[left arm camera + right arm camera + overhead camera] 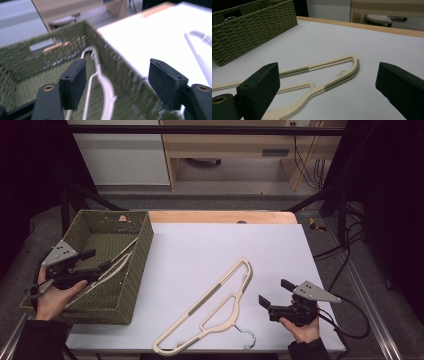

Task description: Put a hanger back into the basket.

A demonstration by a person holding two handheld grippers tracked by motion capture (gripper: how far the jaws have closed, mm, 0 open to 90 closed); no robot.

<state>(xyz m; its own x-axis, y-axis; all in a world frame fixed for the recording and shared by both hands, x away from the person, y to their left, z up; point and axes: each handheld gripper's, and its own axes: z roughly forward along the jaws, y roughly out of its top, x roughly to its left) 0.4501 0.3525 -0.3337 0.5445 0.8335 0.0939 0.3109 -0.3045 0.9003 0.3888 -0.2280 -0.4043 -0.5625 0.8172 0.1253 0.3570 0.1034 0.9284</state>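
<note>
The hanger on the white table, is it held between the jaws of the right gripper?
No, the right gripper is open beside the hanger, which lies flat on the white table untouched.

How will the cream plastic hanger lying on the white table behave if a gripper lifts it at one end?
The cream plastic hanger looks thin and open-framed, so probably light and fairly stiff. Lifted by one end, it would likely swing and tilt. Its ribbed grey-green strips may reduce slipping.
</note>
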